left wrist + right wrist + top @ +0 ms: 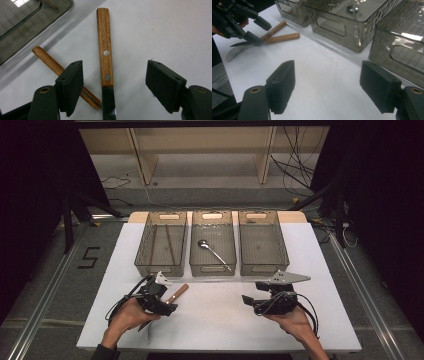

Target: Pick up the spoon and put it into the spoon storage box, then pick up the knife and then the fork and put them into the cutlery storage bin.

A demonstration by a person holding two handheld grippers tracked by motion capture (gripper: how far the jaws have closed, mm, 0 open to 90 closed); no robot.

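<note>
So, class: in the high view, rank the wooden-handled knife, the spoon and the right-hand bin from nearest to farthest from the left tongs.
1. Wooden-handled knife: lies on the table between the open left tongs.
2. Spoon: in the middle bin, beyond the tongs and to their right.
3. Right-hand bin: farthest, at the right end of the row.

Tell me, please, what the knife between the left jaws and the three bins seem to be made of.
Knife: handle looks like varnished brown wood, with visible grain and two metal rivets; blade looks like shiny steel. Bins: probably smoky translucent plastic, since the spoon shows through the glossy wall with its moulded handle cut-out.
</note>
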